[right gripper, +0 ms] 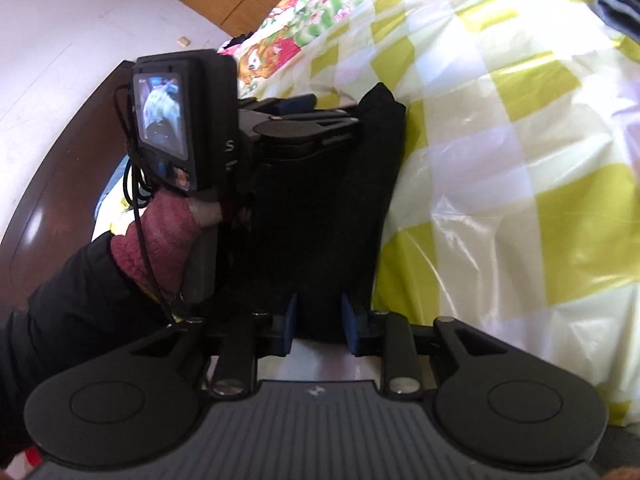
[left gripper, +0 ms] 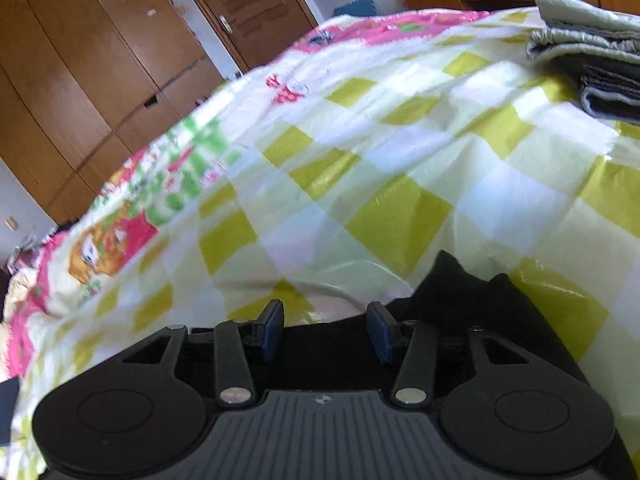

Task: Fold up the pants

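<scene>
Left wrist view, checkered bedspread (left gripper: 400,152), wooden wardrobe (left gripper: 100,60), both tongs (left gripper: 326,334) (right gripper: 320,326) parted over black pants (right gripper: 316,208).

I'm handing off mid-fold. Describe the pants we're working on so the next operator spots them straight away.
Start from the bed with its green-and-white checked cover. At its near edge lie the black pants, with the left gripper at their far end and the right gripper at the near end. They are plain black, unlike the grey and silvery folded stack at the far side.

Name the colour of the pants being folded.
Black pants, clearest in the right wrist view.
</scene>
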Action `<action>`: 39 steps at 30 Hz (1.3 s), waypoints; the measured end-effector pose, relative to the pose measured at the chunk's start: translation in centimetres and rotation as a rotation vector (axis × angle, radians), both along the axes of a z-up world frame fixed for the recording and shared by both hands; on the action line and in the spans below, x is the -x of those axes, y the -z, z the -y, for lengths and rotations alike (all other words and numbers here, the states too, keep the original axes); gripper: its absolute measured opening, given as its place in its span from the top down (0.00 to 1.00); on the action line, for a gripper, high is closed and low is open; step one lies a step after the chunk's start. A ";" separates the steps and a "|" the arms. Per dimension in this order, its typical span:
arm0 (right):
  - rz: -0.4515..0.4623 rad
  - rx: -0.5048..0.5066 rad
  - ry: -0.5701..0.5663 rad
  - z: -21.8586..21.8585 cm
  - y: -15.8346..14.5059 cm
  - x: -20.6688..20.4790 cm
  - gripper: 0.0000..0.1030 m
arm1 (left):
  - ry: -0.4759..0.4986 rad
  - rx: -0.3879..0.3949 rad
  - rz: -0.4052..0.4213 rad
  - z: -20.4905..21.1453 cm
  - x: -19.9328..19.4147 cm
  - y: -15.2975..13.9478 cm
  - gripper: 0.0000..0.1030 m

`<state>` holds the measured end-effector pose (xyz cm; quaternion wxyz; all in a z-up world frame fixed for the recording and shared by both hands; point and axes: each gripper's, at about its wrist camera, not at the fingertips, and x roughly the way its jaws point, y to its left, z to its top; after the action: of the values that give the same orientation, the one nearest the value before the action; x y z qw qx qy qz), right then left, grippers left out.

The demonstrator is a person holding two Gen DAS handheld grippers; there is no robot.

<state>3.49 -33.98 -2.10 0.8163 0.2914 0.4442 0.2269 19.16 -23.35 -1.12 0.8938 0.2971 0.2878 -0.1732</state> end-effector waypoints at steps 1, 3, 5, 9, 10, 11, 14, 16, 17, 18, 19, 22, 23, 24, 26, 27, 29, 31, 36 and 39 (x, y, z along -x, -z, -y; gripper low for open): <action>-0.004 -0.015 0.004 0.3 0.1 0.3 0.70 | -0.009 0.020 0.007 -0.6 0.2 -0.6 0.41; -0.026 -0.057 0.000 0.4 0.4 0.4 0.70 | -0.034 0.081 0.012 -2.1 0.7 -2.1 0.41; -0.031 -0.039 -0.027 -0.4 0.5 0.3 0.70 | -0.052 0.126 0.024 -3.5 1.6 -3.4 0.41; -0.029 -0.014 -0.100 -2.1 0.4 0.3 0.88 | 0.012 0.230 -0.049 -5.3 4.9 -4.3 0.41; -0.038 -0.019 -0.120 -2.6 0.3 0.5 0.92 | 0.042 0.223 -0.071 -5.0 5.6 -3.8 0.40; -0.040 -0.015 -0.142 -3.1 0.0 0.7 0.92 | 0.051 0.185 -0.081 -4.4 6.0 -2.7 0.40; -0.012 -0.005 -0.149 -2.8 -1.4 1.8 0.88 | 0.040 0.128 -0.078 -3.6 5.9 -0.2 0.39; 0.037 -0.005 -0.074 -1.2 -2.6 1.8 0.88 | 0.020 0.154 -0.066 -4.1 5.8 -0.5 0.39; 0.051 0.004 -0.026 -0.2 -2.9 1.4 0.86 | 0.011 0.178 -0.064 -4.6 5.9 -1.0 0.40; 0.046 0.021 0.019 0.7 -3.0 0.8 0.84 | 0.006 0.193 -0.057 -5.2 6.1 -1.5 0.40; 0.044 0.033 0.053 1.2 -3.0 0.0 0.83 | 0.001 0.190 -0.040 -5.9 6.5 -2.0 0.40; 0.063 0.040 0.055 0.7 -2.3 -1.3 0.83 | -0.018 0.142 0.036 -8.6 8.5 -2.4 0.38; 0.023 0.071 0.023 -0.4 -1.6 -1.9 0.83 | -0.030 0.129 0.027 -9.7 9.1 -2.0 0.38; -0.022 0.120 -0.001 -1.4 -0.7 -2.5 0.83 | -0.048 0.112 -0.002 -10.9 9.5 -1.2 0.37; -0.042 0.195 0.009 -2.5 0.0 -3.0 0.83 | -0.095 0.125 -0.019 -13.6 10.6 -0.1 0.37; -0.030 0.216 0.022 -2.8 -0.8 -3.0 0.82 | -0.115 0.146 -0.021 -14.9 11.1 -0.3 0.37; 0.037 0.287 0.049 -3.7 -3.0 -2.5 0.80 | -0.170 0.185 -0.004 -17.7 12.1 -1.4 0.37; 0.120 0.365 0.029 -5.1 -5.0 -2.3 0.80 | -0.254 0.205 0.028 -21.3 12.9 -2.4 0.37; 0.170 0.394 -0.146 -12.7 -5.6 -5.3 0.80 | -0.516 0.320 0.042 -31.4 13.3 -3.1 0.33; 0.145 0.380 -0.207 -17.7 -4.7 -7.6 0.80 | -0.588 0.433 0.016 -34.8 13.4 -2.1 0.30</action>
<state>11.07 -16.27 2.57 0.8587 0.0679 0.4466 0.2421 5.72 11.42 0.98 0.9498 0.0067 0.3107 0.0365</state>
